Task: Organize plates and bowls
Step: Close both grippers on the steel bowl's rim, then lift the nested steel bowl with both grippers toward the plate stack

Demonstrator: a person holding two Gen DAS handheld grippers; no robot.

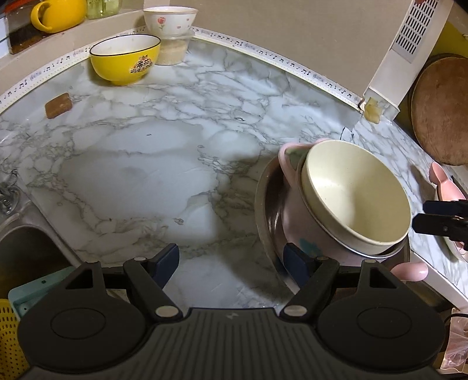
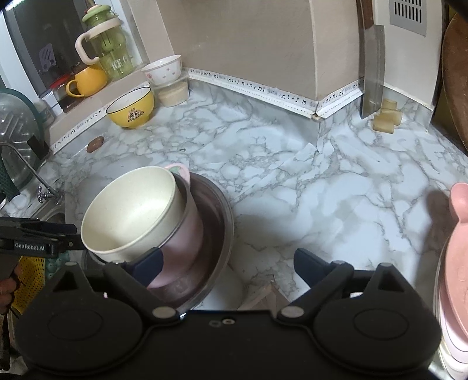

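Observation:
A cream bowl [image 1: 355, 195] sits tilted inside a pink handled bowl [image 1: 295, 213], which rests in a steel basin [image 1: 263, 210] on the marble counter. The same stack shows in the right wrist view: cream bowl [image 2: 131, 213], pink bowl [image 2: 187, 242], basin [image 2: 225, 228]. My left gripper [image 1: 231, 263] is open and empty just left of the basin, its right finger at the basin's edge. My right gripper [image 2: 228, 266] is open and empty, its left finger against the pink bowl. A pink plate [image 2: 456, 263] lies at the right. A yellow bowl [image 1: 125, 58] and a white floral bowl [image 1: 169, 22] stand at the back.
A sink [image 1: 20, 248] with a tap lies at the left, with a yellow strainer [image 1: 8, 336] below it. A cleaver [image 2: 373, 73] leans on the back wall beside a wooden board [image 1: 441, 108]. A brown block [image 1: 58, 105] lies on the counter. A yellow mug [image 2: 87, 80] and a green jug [image 2: 108, 43] stand on the sill.

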